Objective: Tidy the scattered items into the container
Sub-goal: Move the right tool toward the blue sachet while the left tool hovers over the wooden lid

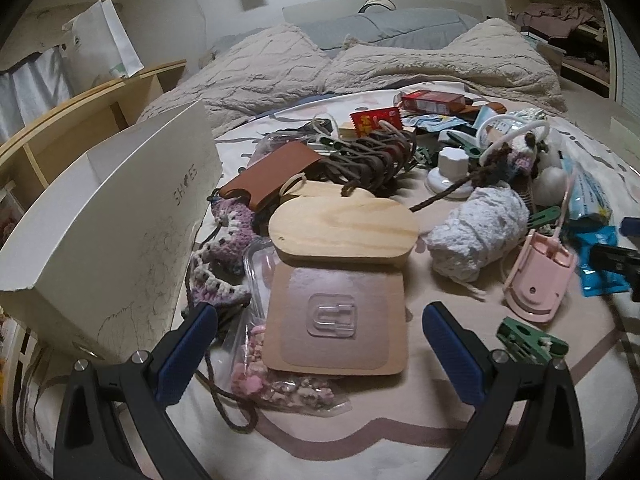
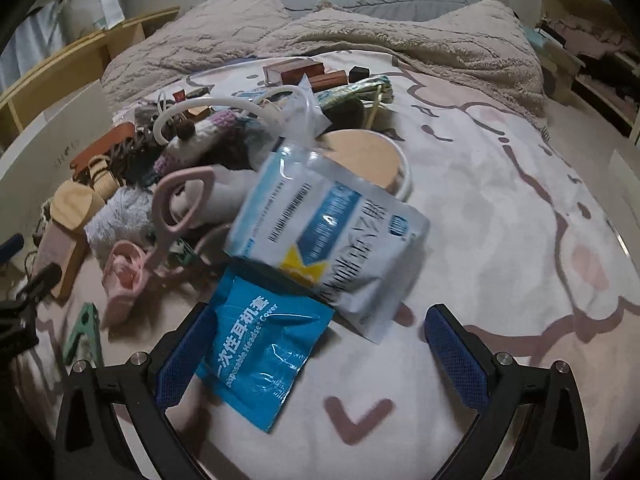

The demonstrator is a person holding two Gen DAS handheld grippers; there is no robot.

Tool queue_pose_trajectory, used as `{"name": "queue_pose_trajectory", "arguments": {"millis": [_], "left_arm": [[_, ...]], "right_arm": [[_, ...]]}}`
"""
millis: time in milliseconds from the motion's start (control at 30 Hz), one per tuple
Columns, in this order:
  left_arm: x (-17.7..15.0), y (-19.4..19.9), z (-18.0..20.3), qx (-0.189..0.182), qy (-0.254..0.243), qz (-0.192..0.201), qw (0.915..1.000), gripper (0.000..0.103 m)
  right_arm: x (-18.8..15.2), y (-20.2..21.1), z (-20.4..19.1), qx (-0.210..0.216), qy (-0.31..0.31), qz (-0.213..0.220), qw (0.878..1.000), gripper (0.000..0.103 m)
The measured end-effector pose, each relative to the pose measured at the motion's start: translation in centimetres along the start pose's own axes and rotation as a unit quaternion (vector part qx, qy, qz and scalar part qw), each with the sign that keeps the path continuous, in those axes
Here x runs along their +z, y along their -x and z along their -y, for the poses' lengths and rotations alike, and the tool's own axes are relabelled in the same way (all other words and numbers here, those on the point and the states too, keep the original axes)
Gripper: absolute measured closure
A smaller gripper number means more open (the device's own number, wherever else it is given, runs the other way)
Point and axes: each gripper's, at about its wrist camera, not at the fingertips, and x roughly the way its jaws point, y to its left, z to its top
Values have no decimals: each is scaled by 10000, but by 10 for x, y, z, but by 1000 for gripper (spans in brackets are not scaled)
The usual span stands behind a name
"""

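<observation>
A white shoe box (image 1: 120, 216) stands on the bed at the left. A pile of items lies beside it. In the left wrist view my left gripper (image 1: 320, 340) is open, its jaws either side of a brown card with a clear adhesive hook (image 1: 338, 316); a wooden oval board (image 1: 344, 228) lies just beyond. In the right wrist view my right gripper (image 2: 320, 344) is open over a blue headset-cover packet (image 2: 264, 352), which lies by its left finger. A white and blue pouch (image 2: 332, 232) lies just beyond.
Around lie a white yarn ball (image 1: 476, 236), a pink eyelash curler (image 1: 540, 276), green clips (image 1: 528, 340), a brown leather case (image 1: 272, 176), crochet pieces (image 1: 224, 240) and a bag of beads (image 1: 276, 380). A fluffy blanket (image 1: 360, 68) covers the far bed. A wooden shelf (image 1: 80, 120) stands left.
</observation>
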Motion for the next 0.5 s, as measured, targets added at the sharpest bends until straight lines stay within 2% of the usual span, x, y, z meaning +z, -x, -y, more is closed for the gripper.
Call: {"name": "queue_pose_trajectory", "arguments": {"millis": [267,400,500], "left_arm": [[-2,-10,10,122,-205,-135,9996,0],[-3,-15,14,152,-284,-192,9993,0],[-4,-17,14,134,-277,-205,9993,0]], "right_arm": [[1,14,13,67,301,-274,9992,0],[-1,16,3,312,370,-295,9984,0],[-5,14,-9,228,552,-293,9978,0]]}}
